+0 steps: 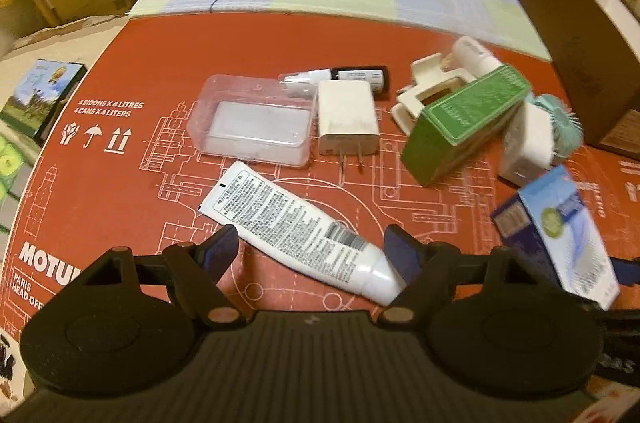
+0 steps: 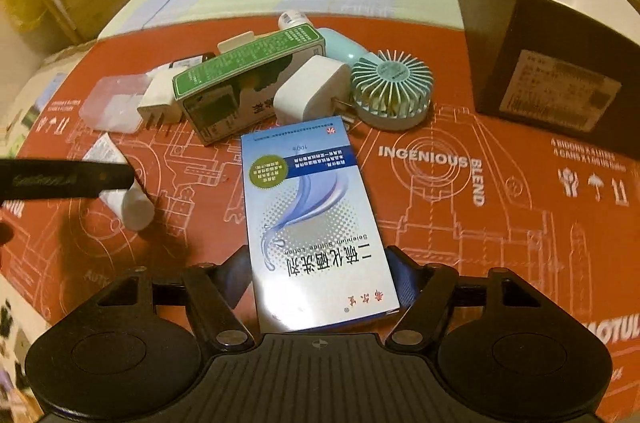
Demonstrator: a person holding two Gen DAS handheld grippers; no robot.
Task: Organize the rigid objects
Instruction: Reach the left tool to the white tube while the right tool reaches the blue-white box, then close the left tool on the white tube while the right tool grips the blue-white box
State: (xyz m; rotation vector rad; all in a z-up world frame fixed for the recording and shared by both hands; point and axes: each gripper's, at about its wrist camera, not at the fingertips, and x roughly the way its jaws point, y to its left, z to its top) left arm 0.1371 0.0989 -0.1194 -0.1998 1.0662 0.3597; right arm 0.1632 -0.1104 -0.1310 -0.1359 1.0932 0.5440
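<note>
R gripper [image 2: 320, 275] clamped on blue-white cardboard lotion box [image 2: 316, 223], near-centre of red printed cardboard sheet [image 2: 460, 223], prob for relocating. L gripper [image 1: 312, 255] spread, straddling white plastic tube [image 1: 296, 223], untouched.

Red cardboard sheet [image 2: 460, 231]: white line drawings and lettering. Lotion box [image 2: 316, 223]: blue and white, dotted swirl. Carton [image 2: 240, 83]: green. Handheld fan [image 2: 390, 89]: mint green. Tube [image 1: 296, 227]: white, black print. Chargers [image 1: 348, 119]: white. Grippers [image 1: 312, 251]: black.
</note>
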